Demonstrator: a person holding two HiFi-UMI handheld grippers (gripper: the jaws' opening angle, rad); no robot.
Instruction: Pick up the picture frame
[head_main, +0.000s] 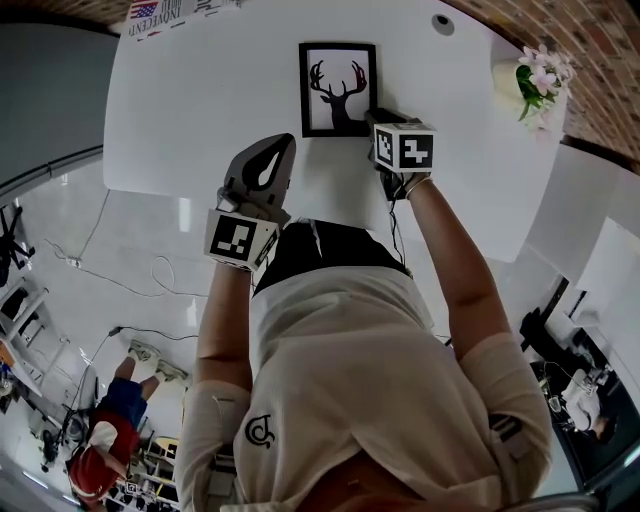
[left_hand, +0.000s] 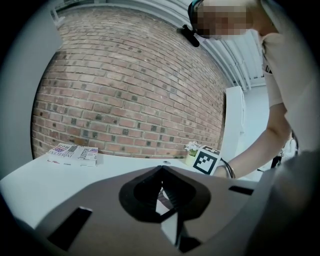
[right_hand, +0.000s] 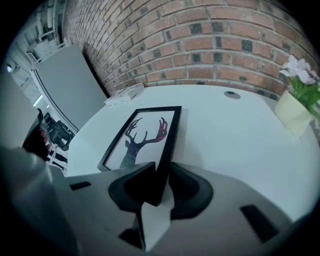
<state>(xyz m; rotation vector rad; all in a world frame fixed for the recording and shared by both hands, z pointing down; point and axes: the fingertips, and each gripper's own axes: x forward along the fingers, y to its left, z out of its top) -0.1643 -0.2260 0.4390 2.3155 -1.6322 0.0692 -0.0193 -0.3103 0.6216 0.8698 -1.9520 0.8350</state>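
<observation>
Two right gripper (right_hand: 162, 175) jaws clamp the right rail, near the 5 o'clock corner, of the picture frame (head_main: 338, 89) lying flat on the white table (head_main: 200, 100), judged light, stiff and possibly glazed, while the left gripper (head_main: 281, 142) hangs clenched and empty at its 7 o'clock.

1. One picture frame (head_main: 338, 89) on one white surface (head_main: 200, 100).
2. One potted flower (head_main: 540, 85), right of the frame.
3. One stack of printed papers (head_main: 160, 17), left of the frame.
4. Two grippers below the frame: left gripper (head_main: 283, 148), right gripper (head_main: 372, 114), two fingers each.
</observation>
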